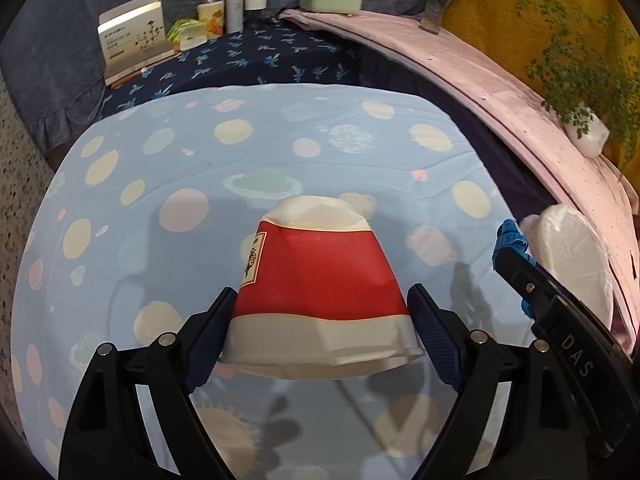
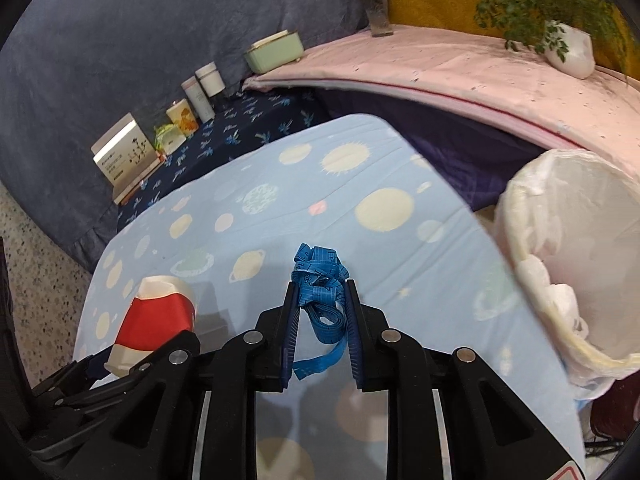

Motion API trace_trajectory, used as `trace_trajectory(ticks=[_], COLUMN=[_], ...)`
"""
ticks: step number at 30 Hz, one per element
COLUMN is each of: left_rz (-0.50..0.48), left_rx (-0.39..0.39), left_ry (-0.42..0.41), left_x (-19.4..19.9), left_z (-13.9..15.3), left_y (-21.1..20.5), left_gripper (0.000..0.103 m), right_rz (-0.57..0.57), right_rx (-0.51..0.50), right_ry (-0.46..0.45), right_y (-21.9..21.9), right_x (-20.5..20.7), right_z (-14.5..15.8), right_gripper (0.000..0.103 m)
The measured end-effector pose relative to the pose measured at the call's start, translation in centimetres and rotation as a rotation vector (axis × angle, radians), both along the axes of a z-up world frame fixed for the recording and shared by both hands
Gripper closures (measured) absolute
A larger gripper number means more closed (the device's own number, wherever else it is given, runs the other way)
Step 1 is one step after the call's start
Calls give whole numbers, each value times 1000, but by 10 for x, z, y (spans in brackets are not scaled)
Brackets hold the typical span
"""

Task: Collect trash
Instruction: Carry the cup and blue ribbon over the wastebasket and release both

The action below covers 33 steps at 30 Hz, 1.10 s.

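Red paper cup fills the wide left claw; right claw pinches blue tape, its tail seemingly cut off.

Both wrist views angle down, sharing the tablecloth (close).

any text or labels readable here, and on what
"DAS": on the black body of the right gripper, seen from the left wrist.
White box: printed lines, too small to read.
Red paper cup: side label, too blurred.
Blue tape measure: markings too small.
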State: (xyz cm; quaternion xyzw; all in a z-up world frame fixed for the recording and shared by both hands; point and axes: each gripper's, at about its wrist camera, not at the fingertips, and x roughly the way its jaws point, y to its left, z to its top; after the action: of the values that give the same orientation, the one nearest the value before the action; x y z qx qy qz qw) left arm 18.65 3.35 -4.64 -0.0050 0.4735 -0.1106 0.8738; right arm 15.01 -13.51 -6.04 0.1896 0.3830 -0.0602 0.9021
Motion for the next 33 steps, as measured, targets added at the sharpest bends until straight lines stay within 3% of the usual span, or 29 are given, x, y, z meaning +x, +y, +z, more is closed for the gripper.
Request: trace_trajectory(ticks=[16,33], left_rz=[-195,-398], left_rx=[32,83], left_ry=[-99,-146], left_x=[-53,-92], left_z=[45,49], left_y=[-105,-212], left_gripper=[21,21], right_rz=[-163,-347], right_rx=[6,37], right_ry=[-107,-120], right_y=[-90,-184], right_x=[-80,-142], right_z=[41,30], right_gripper=[82,82])
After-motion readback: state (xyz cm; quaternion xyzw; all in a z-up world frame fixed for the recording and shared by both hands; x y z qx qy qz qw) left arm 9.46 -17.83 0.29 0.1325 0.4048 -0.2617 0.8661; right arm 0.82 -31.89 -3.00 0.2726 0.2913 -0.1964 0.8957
